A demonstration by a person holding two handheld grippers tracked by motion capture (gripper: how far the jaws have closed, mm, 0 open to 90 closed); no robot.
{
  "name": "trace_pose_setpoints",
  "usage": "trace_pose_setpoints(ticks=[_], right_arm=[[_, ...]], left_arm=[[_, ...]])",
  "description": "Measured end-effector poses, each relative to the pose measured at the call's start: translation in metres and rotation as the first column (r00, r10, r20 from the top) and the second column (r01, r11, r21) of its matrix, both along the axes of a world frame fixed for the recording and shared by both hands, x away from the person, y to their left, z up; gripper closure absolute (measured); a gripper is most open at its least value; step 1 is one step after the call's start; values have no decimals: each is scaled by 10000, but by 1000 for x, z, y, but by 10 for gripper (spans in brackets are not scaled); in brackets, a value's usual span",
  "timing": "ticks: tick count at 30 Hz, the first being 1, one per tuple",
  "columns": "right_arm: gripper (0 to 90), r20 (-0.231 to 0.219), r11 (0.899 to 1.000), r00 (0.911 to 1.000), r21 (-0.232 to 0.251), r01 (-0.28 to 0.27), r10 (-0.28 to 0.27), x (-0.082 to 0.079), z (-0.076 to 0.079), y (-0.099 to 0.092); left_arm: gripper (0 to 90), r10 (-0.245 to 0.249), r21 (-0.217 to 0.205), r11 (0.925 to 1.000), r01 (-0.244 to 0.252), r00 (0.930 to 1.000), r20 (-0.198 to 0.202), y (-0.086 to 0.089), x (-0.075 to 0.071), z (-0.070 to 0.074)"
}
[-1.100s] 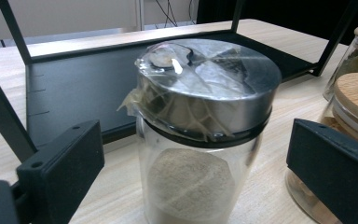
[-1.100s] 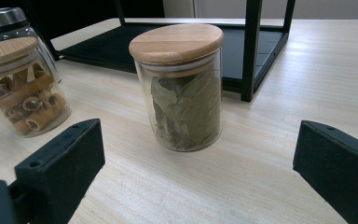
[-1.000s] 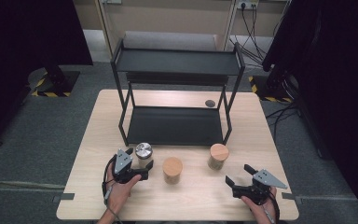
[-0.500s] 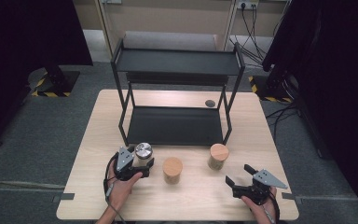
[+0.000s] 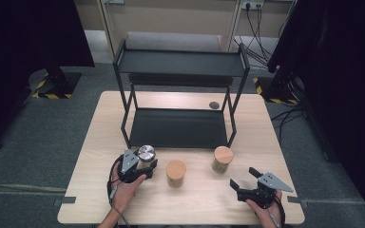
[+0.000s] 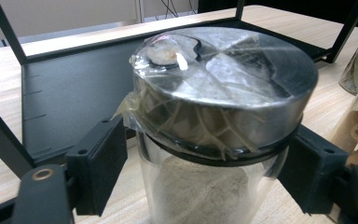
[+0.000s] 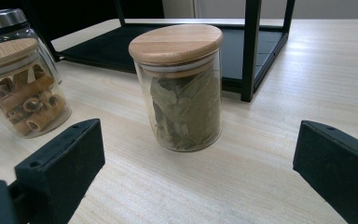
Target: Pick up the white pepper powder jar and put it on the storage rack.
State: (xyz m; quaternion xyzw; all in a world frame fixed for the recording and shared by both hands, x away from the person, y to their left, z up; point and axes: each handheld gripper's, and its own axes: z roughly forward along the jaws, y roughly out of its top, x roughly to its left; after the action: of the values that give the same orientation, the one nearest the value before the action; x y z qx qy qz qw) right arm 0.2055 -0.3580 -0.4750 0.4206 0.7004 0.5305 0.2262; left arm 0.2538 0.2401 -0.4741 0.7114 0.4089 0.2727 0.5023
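The left hand-held gripper [image 5: 141,164] has just closed its jaws, now pinching the metal-lidded jar [image 6: 219,121].

A lab or test room, by the look of it: a bare wooden desk [image 5: 195,199] on grey carpet [image 5: 43,142], black curtains [image 5: 24,33] at both sides, hazard-striped stand bases [image 5: 52,90] (yellow and black), and cables [image 5: 261,23] hanging from wall sockets.

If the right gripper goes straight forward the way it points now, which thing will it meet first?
Most likely the jar of dried leaves with the wooden lid: it stands apart from the open right gripper, centred ahead between the jaws. The bare table lies before it; depth is hard to judge.
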Motion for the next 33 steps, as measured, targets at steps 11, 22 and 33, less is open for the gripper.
trace_pose_setpoints(ticks=[11, 22, 33], right_arm=[[25, 6, 10000, 10000, -12, -3, 3, 0, 0, 0], [25, 23, 10000, 10000, -26, -19, 19, 0, 0, 0], [25, 16, 10000, 10000, -37, -19, 19, 0, 0, 0]], left_arm=[[309, -172, 126, 9998, 171, 9998, 93, -1, 0, 0], [310, -173, 79, 9998, 173, 9998, 32, 0, 1, 1], [311, -267, 93, 9996, 266, 9996, 102, 2, 2, 8]])
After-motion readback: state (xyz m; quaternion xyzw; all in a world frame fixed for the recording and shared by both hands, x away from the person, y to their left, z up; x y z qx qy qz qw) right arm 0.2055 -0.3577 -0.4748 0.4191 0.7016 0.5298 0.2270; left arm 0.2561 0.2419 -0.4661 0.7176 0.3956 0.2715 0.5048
